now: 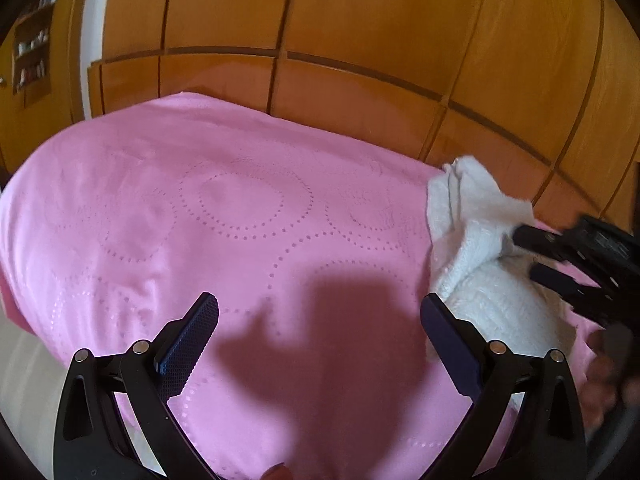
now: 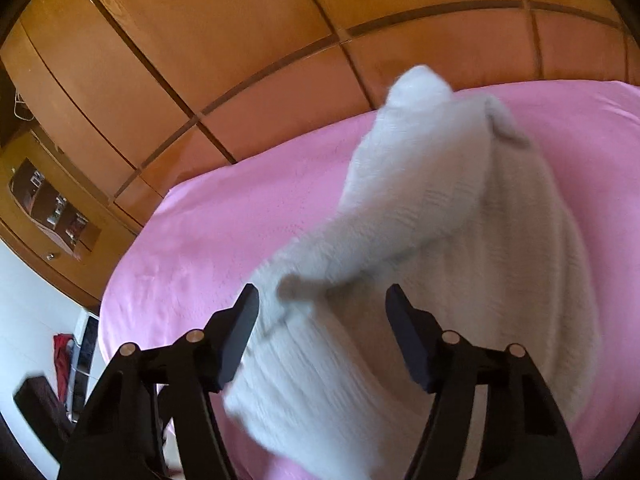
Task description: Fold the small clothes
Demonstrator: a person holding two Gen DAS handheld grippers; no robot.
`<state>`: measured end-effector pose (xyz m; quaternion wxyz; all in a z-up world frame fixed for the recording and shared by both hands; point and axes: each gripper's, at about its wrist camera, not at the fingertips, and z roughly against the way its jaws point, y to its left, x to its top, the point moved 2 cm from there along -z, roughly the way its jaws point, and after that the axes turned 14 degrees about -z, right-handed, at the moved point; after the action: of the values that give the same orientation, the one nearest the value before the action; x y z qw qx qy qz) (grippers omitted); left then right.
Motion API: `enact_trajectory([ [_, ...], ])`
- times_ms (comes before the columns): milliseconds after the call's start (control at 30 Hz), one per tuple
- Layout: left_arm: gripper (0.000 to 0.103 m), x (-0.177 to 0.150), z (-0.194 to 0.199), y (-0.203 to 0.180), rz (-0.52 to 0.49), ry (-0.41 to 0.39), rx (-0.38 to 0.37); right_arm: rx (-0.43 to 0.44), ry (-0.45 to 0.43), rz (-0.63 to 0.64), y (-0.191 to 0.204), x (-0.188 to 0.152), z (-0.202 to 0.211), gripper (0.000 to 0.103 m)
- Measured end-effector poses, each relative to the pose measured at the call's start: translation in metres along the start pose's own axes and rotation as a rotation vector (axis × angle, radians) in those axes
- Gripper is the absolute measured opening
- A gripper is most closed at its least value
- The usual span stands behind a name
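White knit garment (image 2: 420, 240): soft, light, limp; grasp hem edge. Right gripper (image 2: 322, 312) straddles fabric, unclenched. Left gripper (image 1: 320, 320) released, empty.

pink bedspread, wooden wardrobe wall

a pink bedspread (image 1: 224, 216) with dotted circle patterns covers the bed; behind it stand orange-brown wooden wardrobe panels (image 1: 360, 12). a shelf niche (image 2: 52, 204) holds small items, too blurred to name. something red (image 2: 62, 354) lies low by the white wall.
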<state>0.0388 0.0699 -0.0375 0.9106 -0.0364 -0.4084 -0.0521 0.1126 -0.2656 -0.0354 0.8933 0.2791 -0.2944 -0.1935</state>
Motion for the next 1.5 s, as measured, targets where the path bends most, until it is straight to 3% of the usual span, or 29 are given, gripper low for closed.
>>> enact_trajectory([
  [133,0.100,-0.007,0.000,0.013,0.019,0.014,-0.024,0.011,0.088,-0.059,0.010,0.008,-0.038,0.056],
  [200,0.100,-0.007,-0.001,0.013,0.002,0.038,-0.042,0.008,0.085,-0.035,0.014,0.013,-0.044,0.015],
  [267,0.100,-0.006,0.001,0.009,-0.040,0.034,-0.038,0.029,0.078,-0.038,0.009,0.019,-0.039,0.014],
  [367,0.100,-0.002,-0.001,0.003,-0.085,0.033,-0.092,0.034,-0.036,0.007,-0.007,0.037,0.002,0.013],
  [433,0.092,0.001,-0.003,-0.001,-0.102,0.035,-0.132,0.005,-0.161,0.017,-0.035,0.062,0.051,0.013],
  [567,0.087,0.011,-0.015,-0.011,-0.091,0.055,-0.231,-0.165,-0.381,0.014,-0.092,0.110,0.125,0.013],
  [667,0.079,0.016,-0.026,-0.016,-0.066,0.079,-0.290,-0.368,-0.485,-0.041,-0.157,0.157,0.157,0.013],
  [733,0.070,0.019,-0.035,-0.017,-0.047,0.115,-0.325,-0.473,-0.512,-0.067,-0.193,0.179,0.159,0.013],
  [900,0.070,0.024,-0.047,-0.016,0.026,0.154,-0.456,-0.702,-0.497,-0.080,-0.256,0.233,0.134,0.013],
  [1033,0.070,0.022,-0.059,0.000,0.095,0.181,-0.449,-0.814,-0.441,-0.099,-0.292,0.249,0.119,0.018],
  [1067,0.070,0.022,-0.060,0.003,0.100,0.186,-0.444,-0.793,-0.407,-0.113,-0.299,0.248,0.116,0.034],
  [1100,0.069,0.022,-0.063,0.006,0.102,0.195,-0.442,-0.782,-0.393,-0.103,-0.299,0.246,0.115,0.067],
  [1133,0.069,0.022,-0.066,0.008,0.101,0.198,-0.440,-0.763,-0.401,-0.072,-0.295,0.239,0.118,0.074],
  [1233,0.070,0.025,-0.075,0.014,0.104,0.206,-0.439,-0.664,-0.381,0.013,-0.266,0.206,0.130,0.071],
  [1300,0.070,0.027,-0.079,0.013,0.100,0.203,-0.442,-0.444,-0.285,-0.009,-0.249,0.170,0.137,0.064],
  [1367,0.069,0.028,-0.084,0.010,0.096,0.205,-0.448,-0.207,-0.126,-0.032,-0.225,0.123,0.133,0.057],
  [1467,0.070,0.030,-0.084,0.007,0.083,0.208,-0.462,0.015,0.057,-0.045,-0.193,0.059,0.118,0.044],
  [1500,0.070,0.031,-0.086,0.005,0.078,0.209,-0.467,0.053,0.097,-0.057,-0.184,0.045,0.111,0.043],
])
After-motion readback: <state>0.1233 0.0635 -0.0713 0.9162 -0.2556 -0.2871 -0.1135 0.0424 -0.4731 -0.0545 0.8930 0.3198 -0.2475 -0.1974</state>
